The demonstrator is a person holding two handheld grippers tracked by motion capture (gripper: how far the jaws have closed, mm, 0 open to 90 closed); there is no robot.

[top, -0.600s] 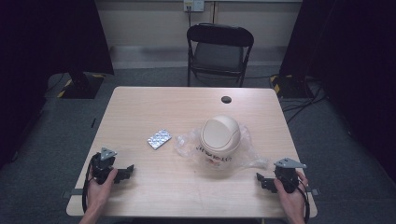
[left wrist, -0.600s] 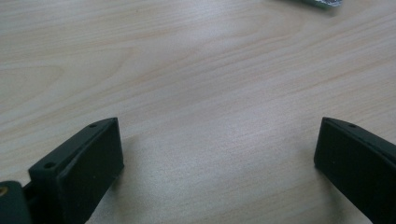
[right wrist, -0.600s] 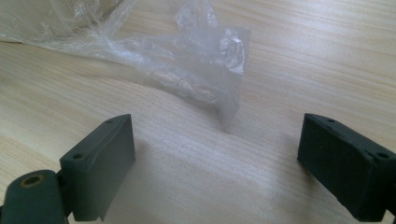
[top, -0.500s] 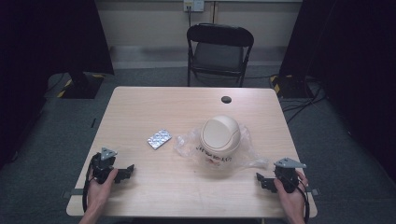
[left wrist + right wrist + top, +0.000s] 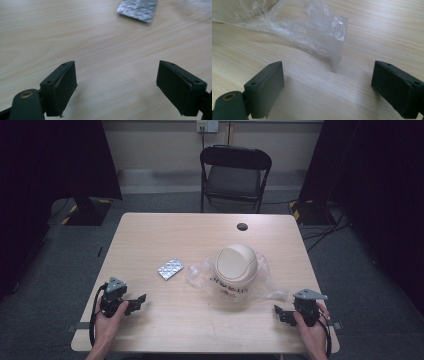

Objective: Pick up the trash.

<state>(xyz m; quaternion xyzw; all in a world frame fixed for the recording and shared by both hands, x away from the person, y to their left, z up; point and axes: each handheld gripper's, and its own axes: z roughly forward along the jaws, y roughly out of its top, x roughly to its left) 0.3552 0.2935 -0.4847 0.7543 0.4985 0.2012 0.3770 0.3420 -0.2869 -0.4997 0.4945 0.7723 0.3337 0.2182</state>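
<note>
On table centre: beige domed bin [image 5: 236,265] with swing lid, sitting in crinkled clear plastic bag [image 5: 202,275] with red and black print, too small to read. Just left: silver foil blister pack [image 5: 170,268], flat. Near edge, left gripper [image 5: 138,301] and right gripper [image 5: 278,312], jaws spread, nothing between.

A light wood-grain rectangular table [image 5: 150,240] with a small round black cable hole [image 5: 242,226] near its far edge stands on grey carpeted floor [image 5: 60,270]. Beyond it a black folding metal chair [image 5: 235,175] faces the table, backed by a pale cream wall [image 5: 160,145] with a white power outlet [image 5: 207,126] (a cord hangs from it). Black curtains [image 5: 50,160] darken both sides, and black cables [image 5: 325,225] trail over the floor at right.
</note>
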